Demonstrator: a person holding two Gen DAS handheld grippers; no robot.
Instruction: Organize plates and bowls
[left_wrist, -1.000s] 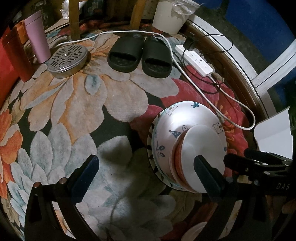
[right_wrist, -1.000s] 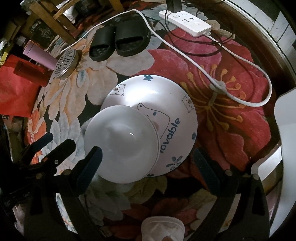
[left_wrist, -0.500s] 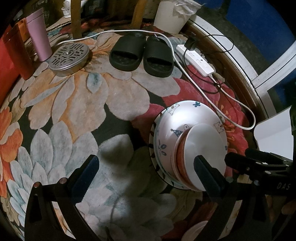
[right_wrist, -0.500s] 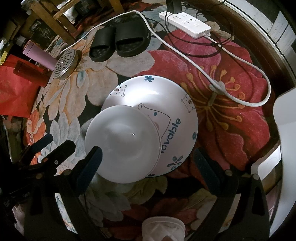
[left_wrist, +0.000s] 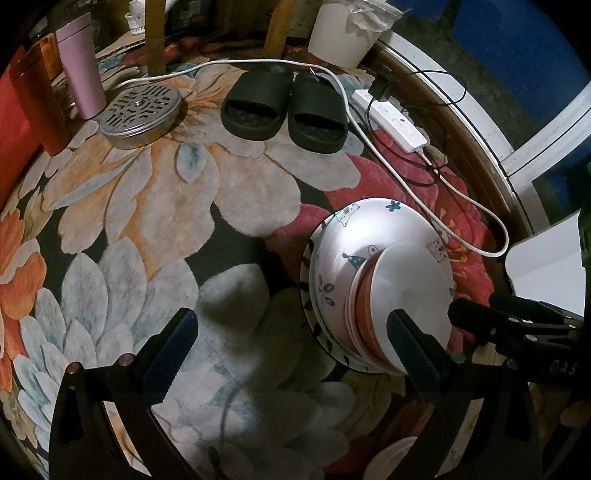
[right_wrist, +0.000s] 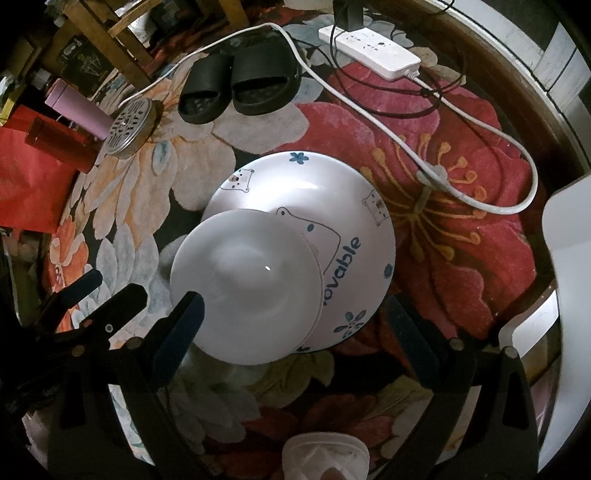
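Two black slippers (left_wrist: 284, 107) and power strip (left_wrist: 391, 120) beyond stacked bowls (right_wrist: 273, 266), left claw (left_wrist: 291, 347) released, right claw (right_wrist: 295, 325) released.

Dim indoor light falls from above onto the floral rug (left_wrist: 155, 206), leaving a small glare spot on the top white bowl (right_wrist: 267, 268) and soft gripper shadows below (sharp mid-frame), while fisheye bending curves both views' edges into black corners.

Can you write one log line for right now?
stack: small white bowl atop bear bowl | left gripper: open | right gripper: open
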